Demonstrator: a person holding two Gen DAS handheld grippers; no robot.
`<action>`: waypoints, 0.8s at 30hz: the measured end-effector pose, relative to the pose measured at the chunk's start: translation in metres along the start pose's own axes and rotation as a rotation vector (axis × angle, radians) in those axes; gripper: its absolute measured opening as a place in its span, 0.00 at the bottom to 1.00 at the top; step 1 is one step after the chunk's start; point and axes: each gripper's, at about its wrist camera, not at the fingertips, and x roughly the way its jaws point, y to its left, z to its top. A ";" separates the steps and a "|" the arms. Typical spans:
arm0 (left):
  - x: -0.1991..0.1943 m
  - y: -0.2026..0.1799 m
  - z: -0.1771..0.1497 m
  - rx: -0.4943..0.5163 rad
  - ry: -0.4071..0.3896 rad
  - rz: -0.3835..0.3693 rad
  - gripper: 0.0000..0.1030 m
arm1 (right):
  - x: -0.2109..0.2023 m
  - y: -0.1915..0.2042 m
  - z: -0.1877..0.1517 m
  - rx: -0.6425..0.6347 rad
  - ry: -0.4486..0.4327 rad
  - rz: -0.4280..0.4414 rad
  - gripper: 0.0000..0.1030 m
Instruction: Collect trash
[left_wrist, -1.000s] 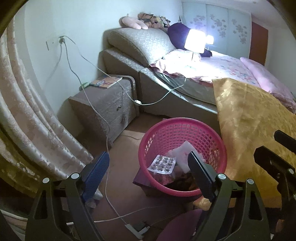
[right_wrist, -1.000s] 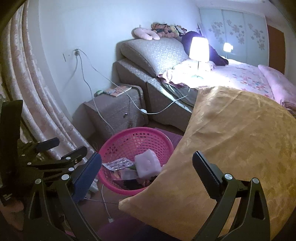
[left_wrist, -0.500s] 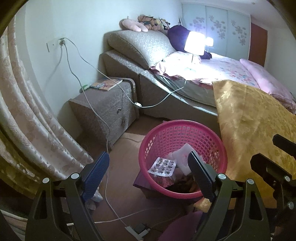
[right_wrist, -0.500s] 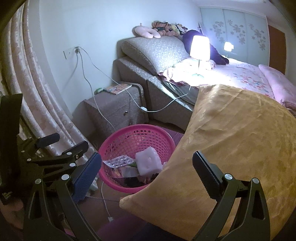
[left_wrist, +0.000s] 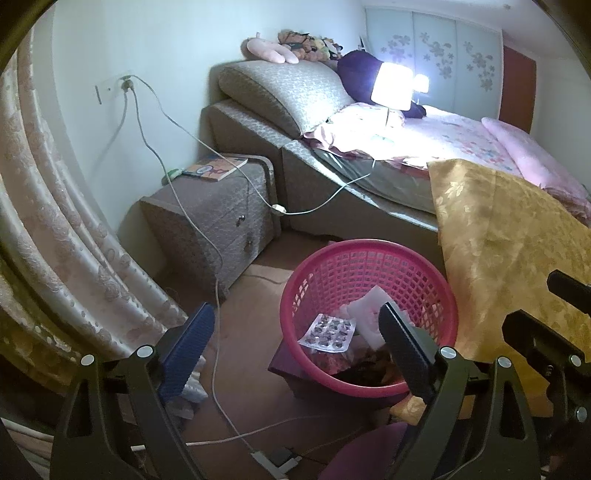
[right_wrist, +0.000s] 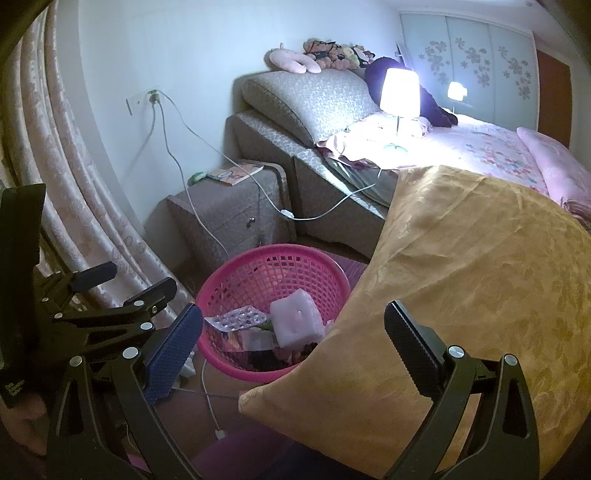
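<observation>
A home bedroom — a bed (left_wrist: 436, 147) with pink bedding, a lit lamp (left_wrist: 392, 86), plush toys (left_wrist: 291, 46) on the headboard, a nightstand (left_wrist: 218, 210) beside it — curtains (left_wrist: 55, 221) on the left.

Both grippers look the same. The left gripper (left_wrist: 295, 341) has a black frame of flat triangular arms with open cut-outs, joined by round silver screws. One of its fingers (left_wrist: 186, 345) carries a blue ribbed pad, the other a black ribbed one. The right gripper (right_wrist: 291, 345) has the same frame, screws and pads.
</observation>
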 end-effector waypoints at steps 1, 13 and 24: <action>0.000 0.001 0.000 -0.003 -0.001 0.000 0.85 | 0.000 0.000 0.000 0.000 0.000 0.000 0.93; 0.003 0.001 -0.001 -0.017 0.014 -0.010 0.85 | 0.001 0.001 -0.002 -0.001 0.005 0.000 0.93; 0.003 -0.002 -0.005 -0.025 0.021 0.015 0.85 | 0.002 0.003 -0.003 -0.003 0.009 0.004 0.93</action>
